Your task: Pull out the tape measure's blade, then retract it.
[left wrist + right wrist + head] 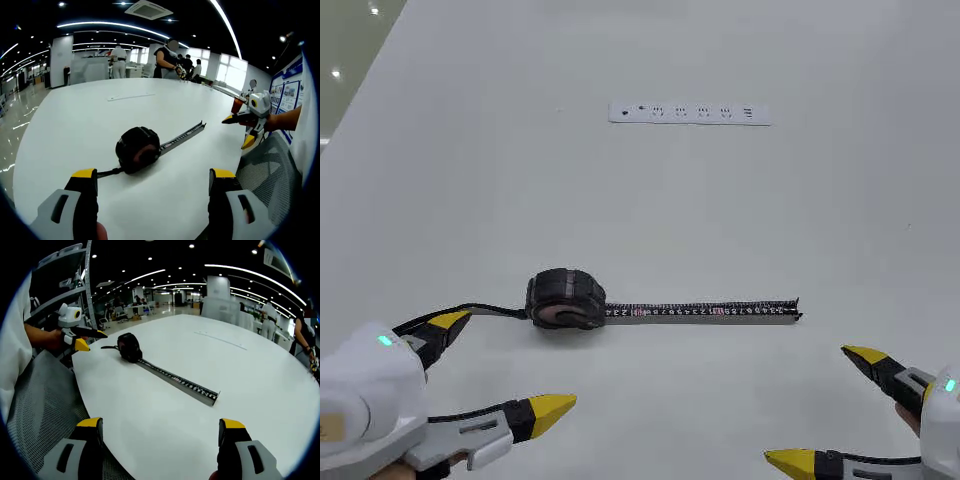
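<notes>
You are holding your left tool low at the near left of the white counter, its yellow-tipped jaws spread wide and gripping nothing. Your right tool is hovering at the near right, its jaws likewise gaping and empty. The black round-cased tape measure is lying on the counter just ahead of the left tool. Its dark metal blade is stretching flat across the surface to your right. The blade's hooked end is sitting ahead of the right tool and clear of it. A thin black cord is trailing from the case toward one jaw tip of the left tool; I cannot tell whether it is touching.

Bare counter is lying open all around the tape measure, widest beyond it and between the two tools. The counter's left edge is running diagonally across the top left of the head view, with glossy floor past it. In the gripper views the near edge is curving round just in front of you, with a grey mesh surface below it. A white flat power strip is lying well beyond the blade, toward the far side.

The blade is carrying printed graduations with red marks among them, too small to read. The symbols on the power strip are also too small to make out.
</notes>
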`<state>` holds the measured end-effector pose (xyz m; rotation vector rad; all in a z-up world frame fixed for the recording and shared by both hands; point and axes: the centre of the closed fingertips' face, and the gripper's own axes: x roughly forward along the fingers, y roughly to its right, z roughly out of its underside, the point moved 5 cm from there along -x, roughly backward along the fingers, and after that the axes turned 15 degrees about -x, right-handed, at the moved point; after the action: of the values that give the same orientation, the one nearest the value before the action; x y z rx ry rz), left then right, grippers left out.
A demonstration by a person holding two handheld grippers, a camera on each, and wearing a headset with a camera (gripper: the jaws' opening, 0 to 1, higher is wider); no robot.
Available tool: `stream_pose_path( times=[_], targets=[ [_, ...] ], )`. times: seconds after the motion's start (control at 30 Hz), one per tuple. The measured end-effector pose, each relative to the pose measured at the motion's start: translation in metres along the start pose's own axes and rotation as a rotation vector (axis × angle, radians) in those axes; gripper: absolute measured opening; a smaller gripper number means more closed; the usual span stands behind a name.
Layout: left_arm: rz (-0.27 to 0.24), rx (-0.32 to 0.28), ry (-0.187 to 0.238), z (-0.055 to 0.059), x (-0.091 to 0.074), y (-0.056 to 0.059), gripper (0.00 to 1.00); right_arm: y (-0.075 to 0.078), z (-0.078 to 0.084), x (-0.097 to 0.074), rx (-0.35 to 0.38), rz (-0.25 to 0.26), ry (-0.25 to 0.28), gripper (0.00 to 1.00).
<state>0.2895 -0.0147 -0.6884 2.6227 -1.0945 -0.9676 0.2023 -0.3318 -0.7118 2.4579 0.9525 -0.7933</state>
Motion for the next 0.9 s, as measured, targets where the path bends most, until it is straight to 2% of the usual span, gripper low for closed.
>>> stream_pose_path(
  times=[0.43,0.7,0.83,0.9],
  targets=[
    [0.023,0.027,-0.019,-0.001,0.027,0.009,0.88,0.000,0.003,-0.003,0.004,0.005,-0.004,0.96],
    [0.033,0.025,-0.035,-0.003,0.041,0.008,0.87,0.004,0.005,-0.007,0.009,0.012,-0.004,0.96],
    [0.034,0.023,-0.035,-0.008,0.045,0.008,0.86,0.005,0.006,-0.009,0.022,0.016,0.001,0.96],
    [0.035,0.005,-0.037,-0.008,0.048,0.006,0.86,0.004,0.006,-0.009,0.022,0.017,0.000,0.96]
  ],
)
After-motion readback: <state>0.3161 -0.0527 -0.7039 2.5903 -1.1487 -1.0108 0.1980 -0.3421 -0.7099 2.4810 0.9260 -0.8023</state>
